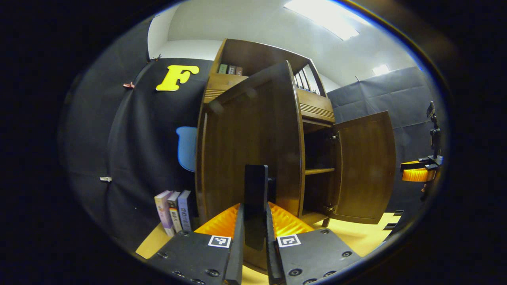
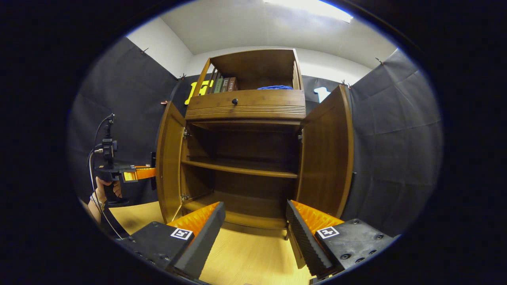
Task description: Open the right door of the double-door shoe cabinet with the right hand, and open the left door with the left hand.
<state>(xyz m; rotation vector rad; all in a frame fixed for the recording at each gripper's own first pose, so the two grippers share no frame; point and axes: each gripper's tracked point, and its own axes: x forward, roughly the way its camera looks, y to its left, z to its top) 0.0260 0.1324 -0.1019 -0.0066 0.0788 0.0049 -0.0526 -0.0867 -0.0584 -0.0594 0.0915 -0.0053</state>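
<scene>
A: Where is the shoe cabinet (image 2: 245, 158) placed, and how are its doors found?

B: It is set on the pale wooden floor (image 2: 245, 257) against the black booth wall. In the right gripper view both doors are seen swung out: the left door (image 2: 168, 166) to the left of the cabinet's opening, the right door (image 2: 326, 154) to its right. Two bare shelves are exposed inside, and a drawer with a small dark knob (image 2: 234, 101) sits above the opening.

A: How are the jaws held?

B: The left gripper (image 1: 255, 221) is closed on a black vertical handle (image 1: 255, 190) fixed to the face of the left door, near its free edge; both jaws are pressed against it. The right gripper (image 2: 253, 225) is spread wide and grasps nothing, in front of the cabinet's base.

A: How is the door judged to handle?

B: A stiff, solid wooden panel is suggested, fairly heavy, hung on hinges at the cabinet's side, so an arc is to be followed rather than a straight pull. The varnished face looks slippery, so the handle is the proper hold. It is slim and rigid, and a firm squeeze across it should be tolerated without damage.

A: What else stands near the cabinet?

B: A few books (image 1: 174, 211) are stood upright on the floor to the cabinet's left, and a blue chair (image 1: 186, 147) is seen behind them. Books and a blue cloth (image 2: 275, 87) rest in the cabinet's top compartment.
</scene>
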